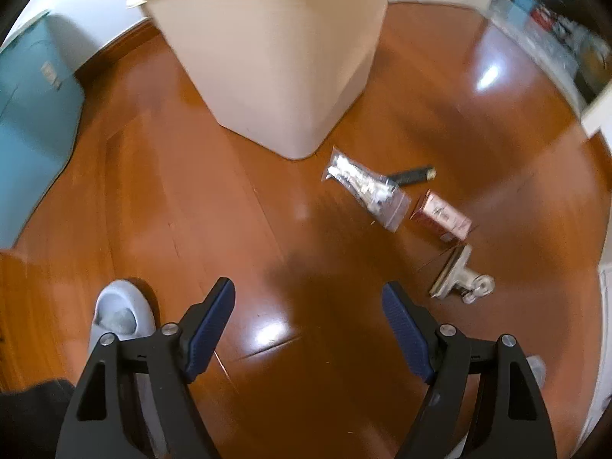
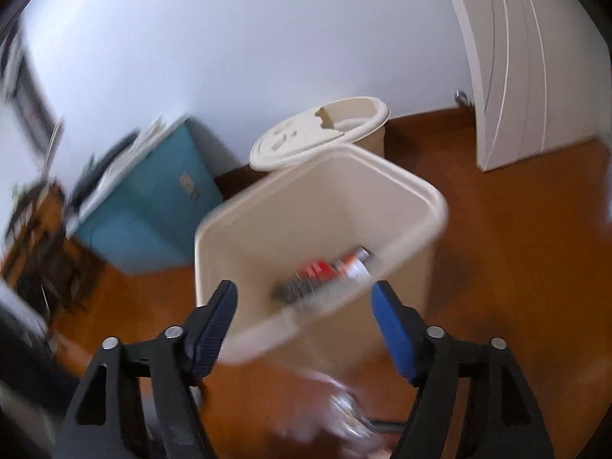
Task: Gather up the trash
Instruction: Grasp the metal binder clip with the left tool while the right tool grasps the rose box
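A cream trash bin (image 1: 275,57) stands on the wooden floor. By its near corner lie a clear zip bag (image 1: 363,187) with white bits, a dark tube (image 1: 413,175), a pink carton (image 1: 440,216) and a metal bulldog clip (image 1: 459,277). My left gripper (image 1: 308,298) hangs open over bare floor, left of the clip, nothing between its blue pads. In the right wrist view my right gripper (image 2: 304,298) is open at the near rim of the bin (image 2: 317,229). Inside lie a red-and-white tube (image 2: 352,266) and a dark blurred item (image 2: 298,287). The zip bag (image 2: 344,417) shows blurred below.
A teal box (image 1: 34,114) stands at the wall left of the bin. The bin's lid (image 2: 317,134) rests behind it. A white door (image 2: 528,61) is at the right. A grey slipper (image 1: 118,313) sits beside my left fingers. A shelf of items (image 1: 554,38) lines the far right.
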### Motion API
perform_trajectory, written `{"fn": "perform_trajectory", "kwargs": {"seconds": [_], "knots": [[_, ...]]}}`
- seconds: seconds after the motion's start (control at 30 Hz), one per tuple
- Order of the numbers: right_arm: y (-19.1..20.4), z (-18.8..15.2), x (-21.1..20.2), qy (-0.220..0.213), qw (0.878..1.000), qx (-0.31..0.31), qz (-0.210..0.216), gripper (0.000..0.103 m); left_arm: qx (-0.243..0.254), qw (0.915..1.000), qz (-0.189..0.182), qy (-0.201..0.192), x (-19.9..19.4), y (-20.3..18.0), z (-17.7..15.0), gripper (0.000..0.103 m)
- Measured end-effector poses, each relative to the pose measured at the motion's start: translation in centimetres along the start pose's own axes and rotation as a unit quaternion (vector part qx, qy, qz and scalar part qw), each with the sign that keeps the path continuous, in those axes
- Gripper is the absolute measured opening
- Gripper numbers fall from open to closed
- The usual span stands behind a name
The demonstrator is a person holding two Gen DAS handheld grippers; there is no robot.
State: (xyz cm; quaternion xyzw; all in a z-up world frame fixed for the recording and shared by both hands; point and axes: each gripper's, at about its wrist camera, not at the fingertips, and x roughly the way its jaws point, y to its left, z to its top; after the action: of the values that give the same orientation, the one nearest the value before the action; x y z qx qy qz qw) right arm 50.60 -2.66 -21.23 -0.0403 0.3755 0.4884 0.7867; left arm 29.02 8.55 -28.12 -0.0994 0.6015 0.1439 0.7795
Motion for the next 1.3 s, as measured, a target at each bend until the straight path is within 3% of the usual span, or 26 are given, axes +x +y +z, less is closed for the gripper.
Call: {"fn": "perform_trajectory", "kwargs": {"seconds": [0.07, 0.17, 0.23, 0.33, 0.4, 0.47, 0.5, 0.53, 0.57, 0.6, 0.67, 0.7, 0.77, 0.87, 0.97, 1.03, 1.13, 1.23, 1.27, 1.3], "knots": [[-1.5, -4.5, -1.5, 0.032, 0.998, -0.048, -0.035, 0.089, 0.010, 0.9998, 0.012, 0.011, 1.5, 0.2, 0.1, 0.079], [-3.8, -11.8, 0.8, 0.148, 0.981, -0.102, -0.074, 0.089, 0.027, 0.9986, 0.030, 0.034, 3.4, 0.3, 0.2, 0.079], [-5.2, -15.7, 3.1, 0.209, 0.968, -0.120, -0.071, 0.088, 0.049, 0.9969, 0.037, 0.048, 4.3, -0.1, 0.2, 0.079], [-5.9, -18.8, 5.6, 0.257, 0.952, -0.148, -0.073, 0.082, 0.058, 0.9961, 0.036, 0.055, 4.6, -0.7, 0.1, 0.079], [-5.9, -19.5, 7.2, 0.273, 0.948, -0.152, -0.058, 0.081, 0.059, 0.9962, 0.025, 0.059, 4.4, -1.6, -0.3, 0.079], [-5.1, -20.3, 8.9, 0.292, 0.936, -0.187, -0.059, 0.080, 0.076, 0.9952, 0.006, 0.062, 4.4, -3.1, -1.1, 0.079], [-4.3, -20.5, 9.9, 0.305, 0.928, -0.206, -0.063, 0.076, 0.082, 0.9946, -0.001, 0.064, 4.3, -3.7, -1.5, 0.079], [-4.1, -21.1, 10.7, 0.318, 0.918, -0.227, -0.073, 0.062, 0.083, 0.9941, -0.013, 0.069, 4.3, -4.4, -1.9, 0.079], [-4.1, -21.5, 11.4, 0.331, 0.911, -0.236, -0.076, 0.038, 0.075, 0.9937, -0.027, 0.078, 4.4, -4.7, -2.0, 0.079], [-4.4, -21.5, 11.8, 0.338, 0.909, -0.231, -0.076, 0.032, 0.047, 0.9925, -0.052, 0.100, 4.8, -4.9, -2.2, 0.079], [-5.1, -21.1, 11.9, 0.341, 0.915, -0.205, -0.071, 0.032, -0.054, 0.9801, -0.111, 0.155, 6.0, -4.3, -2.5, 0.079], [-5.3, -20.8, 11.7, 0.338, 0.917, -0.199, -0.071, 0.032, -0.123, 0.9637, -0.146, 0.187, 6.8, -3.9, -2.8, 0.079], [-5.9, -19.8, 10.3, 0.317, 0.928, -0.180, -0.077, 0.032, -0.253, 0.9229, -0.181, 0.228, 8.4, -3.2, -3.5, 0.079], [-8.5, -17.1, 6.4, 0.246, 0.958, -0.095, -0.115, 0.032, -0.337, 0.8859, -0.205, 0.244, 9.4, -4.0, -3.5, 0.079], [-11.8, -15.3, 1.6, 0.171, 0.975, 0.002, -0.140, 0.032, -0.369, 0.8623, -0.226, 0.263, 10.5, -6.4, -3.0, 0.079], [-13.4, -14.8, -1.4, 0.134, 0.977, 0.043, -0.160, 0.032, -0.388, 0.8503, -0.232, 0.269, 11.1, -7.5, -2.8, 0.079], [-14.9, -15.2, -4.2, 0.107, 0.977, 0.071, -0.171, 0.032, -0.399, 0.8522, -0.212, 0.264, 12.1, -8.6, -2.2, 0.079], [-15.6, -16.3, -5.3, 0.104, 0.976, 0.075, -0.174, 0.032, -0.414, 0.8450, -0.197, 0.275, 13.6, -9.2, -2.2, 0.079], [-15.4, -16.3, -5.4, 0.104, 0.976, 0.072, -0.177, 0.032, -0.413, 0.8470, -0.186, 0.278, 13.9, -9.5, -2.2, 0.067], [-15.4, -16.7, -5.6, 0.103, 0.976, 0.075, -0.178, 0.032, -0.407, 0.8499, -0.180, 0.282, 14.1, -9.7, -2.1, 0.049]]}}
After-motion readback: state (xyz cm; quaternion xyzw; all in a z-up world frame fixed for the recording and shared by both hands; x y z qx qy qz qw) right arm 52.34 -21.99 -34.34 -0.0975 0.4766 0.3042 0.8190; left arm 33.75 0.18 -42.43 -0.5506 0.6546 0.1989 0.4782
